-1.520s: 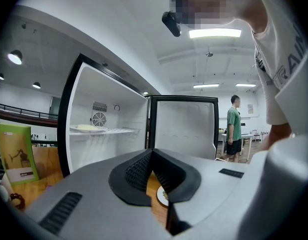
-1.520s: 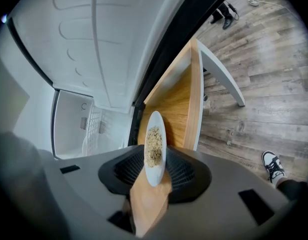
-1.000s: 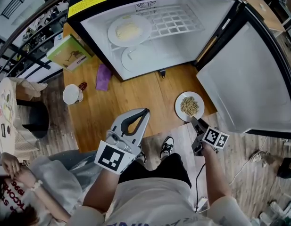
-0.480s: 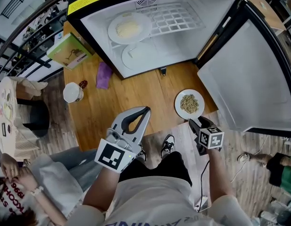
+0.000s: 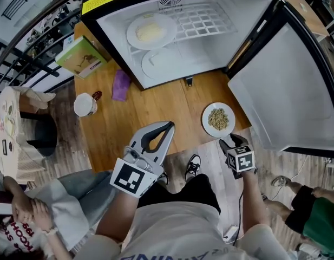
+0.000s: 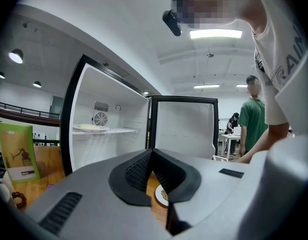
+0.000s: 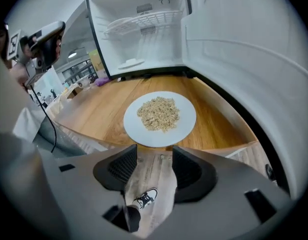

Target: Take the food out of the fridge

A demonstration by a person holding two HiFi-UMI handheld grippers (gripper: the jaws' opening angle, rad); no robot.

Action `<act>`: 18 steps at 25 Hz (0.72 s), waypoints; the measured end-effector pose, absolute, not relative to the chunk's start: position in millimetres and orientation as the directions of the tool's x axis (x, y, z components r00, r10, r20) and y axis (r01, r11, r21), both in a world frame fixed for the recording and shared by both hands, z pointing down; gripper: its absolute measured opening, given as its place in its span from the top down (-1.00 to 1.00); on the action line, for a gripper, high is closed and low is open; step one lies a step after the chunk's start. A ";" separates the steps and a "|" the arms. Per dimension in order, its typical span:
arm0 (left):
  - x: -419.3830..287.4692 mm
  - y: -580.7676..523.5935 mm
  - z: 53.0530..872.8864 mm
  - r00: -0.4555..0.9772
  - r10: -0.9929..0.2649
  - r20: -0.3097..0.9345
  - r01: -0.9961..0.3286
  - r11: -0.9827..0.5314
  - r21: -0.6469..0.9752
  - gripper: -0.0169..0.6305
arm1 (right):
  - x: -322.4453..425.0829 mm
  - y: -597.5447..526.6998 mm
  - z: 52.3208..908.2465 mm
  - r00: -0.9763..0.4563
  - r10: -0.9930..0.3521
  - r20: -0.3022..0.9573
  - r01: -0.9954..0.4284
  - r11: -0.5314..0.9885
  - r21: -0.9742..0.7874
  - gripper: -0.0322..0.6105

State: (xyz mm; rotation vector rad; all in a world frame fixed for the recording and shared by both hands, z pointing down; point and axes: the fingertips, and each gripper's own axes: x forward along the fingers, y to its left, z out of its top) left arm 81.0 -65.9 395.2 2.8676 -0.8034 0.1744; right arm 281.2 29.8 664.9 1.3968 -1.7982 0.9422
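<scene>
Food [image 5: 149,32] lies on the fridge shelf [image 5: 199,20], in the upper middle of the frame, straight above my clenched, empty left tool [image 5: 168,127]. My right tool [image 5: 227,141], jaws just opened wide, holds nothing, below the grain plate [image 5: 209,128] on the counter [image 5: 150,107].

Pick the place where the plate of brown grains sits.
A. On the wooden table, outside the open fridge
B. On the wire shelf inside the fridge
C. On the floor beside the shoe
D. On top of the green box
A: the plate of brown grains rests on the wooden table, in front of the open fridge and not inside it.
</scene>
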 end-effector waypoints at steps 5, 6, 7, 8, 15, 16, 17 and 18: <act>77.7 -67.2 388.0 0.846 -0.515 0.138 -0.530 -0.840 0.116 0.92 | 282.4 17.4 614.8 -0.277 -0.652 0.706 -0.946 0.055 -0.320 0.24; 76.4 -67.7 386.1 0.845 -0.518 0.135 -0.532 -0.839 0.115 0.92 | 282.0 12.7 600.5 -0.272 -0.691 0.670 -0.941 0.044 -0.336 0.32; 74.9 -68.2 383.9 0.844 -0.521 0.131 -0.535 -0.837 0.115 0.92 | 281.9 7.6 585.8 -0.257 -0.729 0.634 -0.940 0.037 -0.339 0.53; 73.3 -68.5 381.4 0.842 -0.524 0.127 -0.537 -0.836 0.115 0.92 | 281.3 2.5 571.2 -0.242 -0.763 0.599 -0.942 0.037 -0.334 0.77; 58.7 -67.9 362.0 0.833 -0.547 0.086 -0.551 -0.833 0.040 0.92 | 258.4 -24.5 476.2 -0.224 -0.876 0.428 -0.966 0.141 -0.216 0.82; 55.8 -67.2 358.9 0.831 -0.550 0.082 -0.554 -0.832 0.036 0.92 | 255.2 -27.1 462.0 -0.223 -0.888 0.402 -0.968 0.151 -0.202 0.82; 52.8 -66.5 355.1 0.829 -0.554 0.076 -0.557 -0.830 0.033 0.92 | 252.1 -29.5 447.7 -0.223 -0.900 0.374 -0.968 0.159 -0.193 0.83; 49.9 -66.2 351.0 0.827 -0.558 0.069 -0.561 -0.827 0.029 0.92 | 249.3 -32.0 433.6 -0.224 -0.912 0.344 -0.968 0.167 -0.187 0.83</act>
